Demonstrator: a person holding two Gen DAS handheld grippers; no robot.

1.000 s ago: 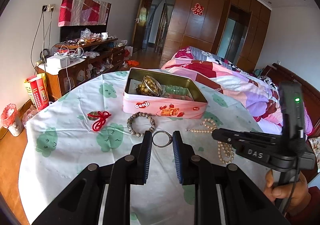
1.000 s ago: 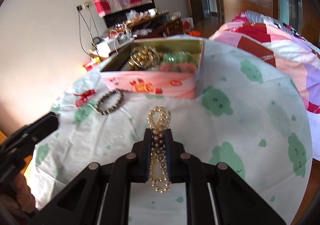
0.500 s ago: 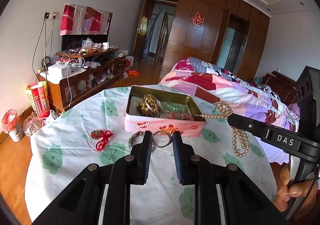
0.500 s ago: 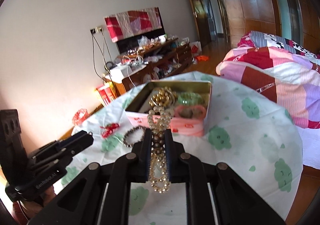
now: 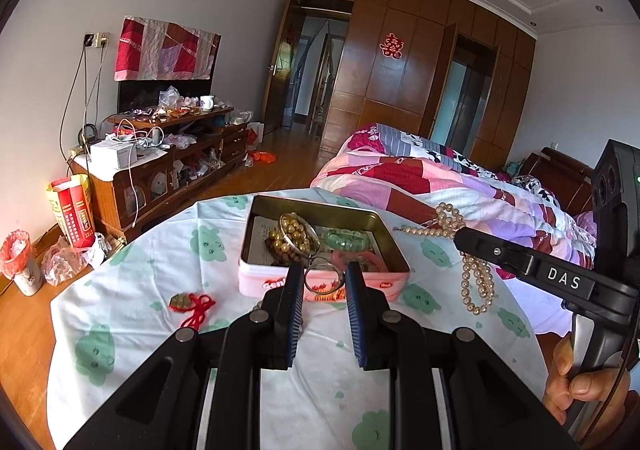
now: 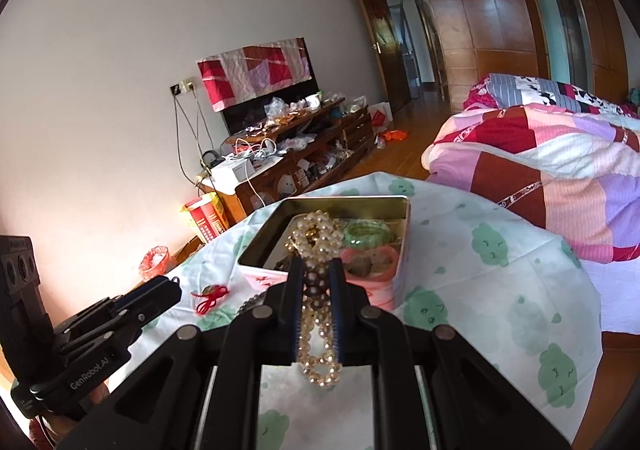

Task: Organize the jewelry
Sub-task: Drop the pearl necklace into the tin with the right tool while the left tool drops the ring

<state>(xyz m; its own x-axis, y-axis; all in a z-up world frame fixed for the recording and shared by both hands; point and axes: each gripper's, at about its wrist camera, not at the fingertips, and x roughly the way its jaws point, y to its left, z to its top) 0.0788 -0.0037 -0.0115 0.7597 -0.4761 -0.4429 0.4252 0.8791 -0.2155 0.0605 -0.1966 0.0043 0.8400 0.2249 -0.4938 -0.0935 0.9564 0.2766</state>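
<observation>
Left hand-held gripper (image 5: 322, 278): narrow gap, ribbed blue pads pinching a thin metal ring (image 5: 324, 278) by its sides, held in the air just in front of the pink tin (image 5: 360, 282). Right hand-held gripper (image 6: 318, 282): nearly closed, clamped on a doubled pearl necklace (image 6: 318, 250), round glossy cream beads, one loop poking out ahead of the pads over the tin's near edge, the other hanging behind them.

Seen only from the left wrist: the pearl necklace (image 5: 472, 278) from the side, one loop rising above the right hand-held gripper (image 5: 460, 238), a strand reaching toward the tin's right rim and a longer loop dangling right of the tin; also bare fingers (image 5: 576, 382) round the black handle.

Seen only from the right wrist: the left hand-held gripper (image 6: 168, 292) from outside, black, left of the tin; the ring itself too small to make out there.

Pink tin (image 6: 404, 234) on the desk (image 5: 140, 290): rectangular, rounded corners, dull gold metal inside. Within it: a gold bead bracelet (image 5: 294, 236), a translucent green bangle (image 5: 346, 240), a pink bangle (image 6: 370, 262). Left of the tin on the cloth: a red knotted cord charm (image 5: 192, 304). Cloth white, thin and creased, printed with green blobs.
</observation>
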